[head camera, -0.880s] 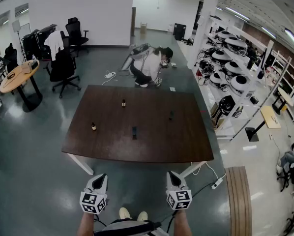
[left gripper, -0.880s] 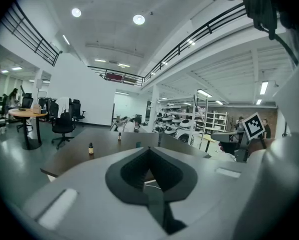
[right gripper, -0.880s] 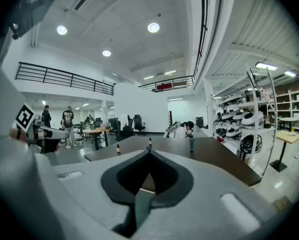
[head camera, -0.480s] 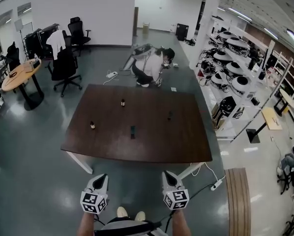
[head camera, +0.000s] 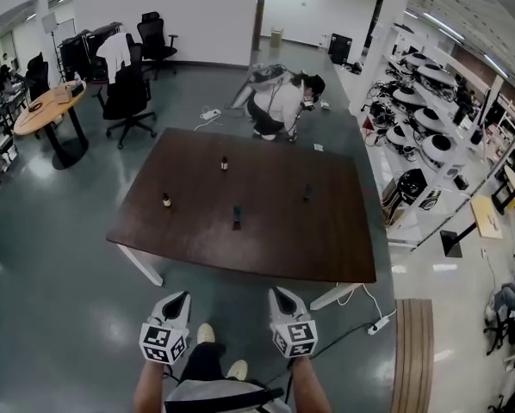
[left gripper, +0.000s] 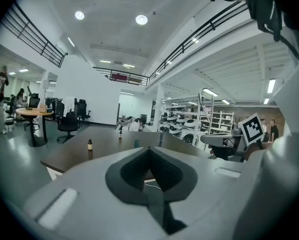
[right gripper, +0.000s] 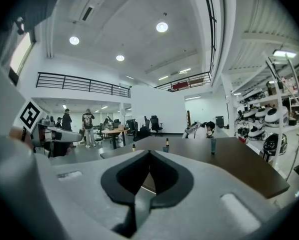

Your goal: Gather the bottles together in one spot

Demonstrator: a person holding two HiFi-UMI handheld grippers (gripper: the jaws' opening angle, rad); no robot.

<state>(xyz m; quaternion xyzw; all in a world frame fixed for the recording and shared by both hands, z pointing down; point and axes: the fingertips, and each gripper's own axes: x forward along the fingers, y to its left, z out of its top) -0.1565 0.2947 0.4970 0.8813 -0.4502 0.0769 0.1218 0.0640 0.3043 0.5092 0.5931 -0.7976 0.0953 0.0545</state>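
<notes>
Several small bottles stand spread apart on the dark brown table [head camera: 197, 243]: a brown one [head camera: 224, 163] far back, a brown one [head camera: 166, 200] at the left, a dark teal one [head camera: 237, 216] in the middle and a dark one [head camera: 307, 194] at the right. My left gripper [head camera: 178, 299] and right gripper [head camera: 279, 293] hang side by side above the floor, short of the table's near edge. Both are shut with nothing in them. In the left gripper view the jaws [left gripper: 149, 148] meet ahead of the left brown bottle [left gripper: 90, 144]. The right gripper view shows shut jaws [right gripper: 149, 152] and the teal bottle [right gripper: 213, 145].
A person [head camera: 279, 101] crouches on the floor beyond the table's far edge. Office chairs [head camera: 124, 97] and a round wooden table [head camera: 51, 110] stand at the left. Shelves of equipment [head camera: 421, 136] line the right. A power strip [head camera: 380, 323] and a slatted bench [head camera: 412, 351] lie near the table's right corner.
The view has shifted right and closer to the table. My right gripper has moved left, nearer the left one. Both stay shut; the bottles have not moved.
</notes>
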